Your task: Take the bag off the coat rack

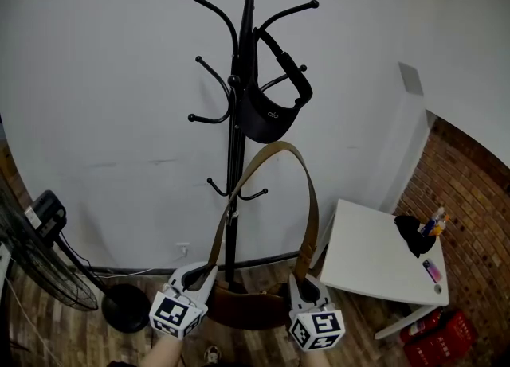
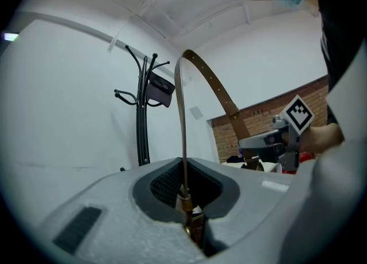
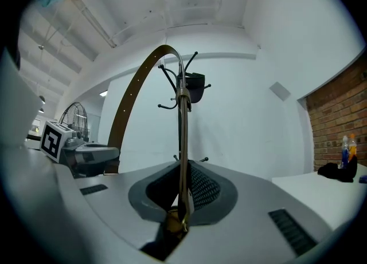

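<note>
A brown bag (image 1: 249,308) hangs low between my two grippers, and its tan strap (image 1: 280,149) arcs up in front of the black coat rack (image 1: 236,158) without resting on any hook. My left gripper (image 1: 194,278) is shut on the strap's left end (image 2: 183,142), just above a brass fitting. My right gripper (image 1: 304,286) is shut on the right end (image 3: 182,142). A small black bag (image 1: 271,113) still hangs from an upper hook of the rack. From the left gripper view the rack (image 2: 141,125) stands well behind the strap.
A white table (image 1: 370,266) stands at the right with a black item (image 1: 414,232) and a phone (image 1: 433,270) on it. A floor fan (image 1: 36,266) is at the left, a red crate (image 1: 440,338) and a brick wall (image 1: 474,214) at the right.
</note>
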Demonstrator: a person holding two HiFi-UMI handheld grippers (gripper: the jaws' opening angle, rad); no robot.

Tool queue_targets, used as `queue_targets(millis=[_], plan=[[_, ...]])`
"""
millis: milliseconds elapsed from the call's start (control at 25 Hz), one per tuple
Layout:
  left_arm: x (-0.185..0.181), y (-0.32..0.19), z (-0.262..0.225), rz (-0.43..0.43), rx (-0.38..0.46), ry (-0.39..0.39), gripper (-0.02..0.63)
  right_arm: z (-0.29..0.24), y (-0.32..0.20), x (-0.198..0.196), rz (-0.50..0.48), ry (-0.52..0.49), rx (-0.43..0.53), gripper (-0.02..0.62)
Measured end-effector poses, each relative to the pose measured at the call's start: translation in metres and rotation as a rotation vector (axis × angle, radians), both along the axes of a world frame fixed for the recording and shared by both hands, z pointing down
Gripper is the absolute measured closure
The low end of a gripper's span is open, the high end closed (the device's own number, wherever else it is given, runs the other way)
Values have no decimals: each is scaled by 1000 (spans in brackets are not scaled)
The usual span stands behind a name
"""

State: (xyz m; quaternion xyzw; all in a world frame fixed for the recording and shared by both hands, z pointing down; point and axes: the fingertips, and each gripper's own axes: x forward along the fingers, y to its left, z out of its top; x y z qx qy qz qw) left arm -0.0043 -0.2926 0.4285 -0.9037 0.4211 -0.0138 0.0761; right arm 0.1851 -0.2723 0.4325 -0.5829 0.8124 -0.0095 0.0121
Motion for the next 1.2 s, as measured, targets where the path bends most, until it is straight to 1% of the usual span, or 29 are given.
queue_targets(millis=[160, 280, 480, 560, 920, 1200], plan=[[11, 15, 11, 21, -18, 7, 588, 16, 19, 12, 18, -16, -38, 568], [19, 27, 25, 40, -28, -17, 588, 26, 33, 18, 33, -26, -60, 568], [27, 50, 47, 55, -99, -6, 588, 49, 56, 25, 41, -28, -112, 568], [29, 59, 56, 59, -116, -10, 589, 57, 64, 27, 41, -25, -133, 568], [30, 91, 84, 46, -179, -13, 589, 89, 99, 25, 17, -5, -216, 568], [28, 109, 100, 36, -208, -25, 589, 107, 114, 24, 4, 8, -253, 569]])
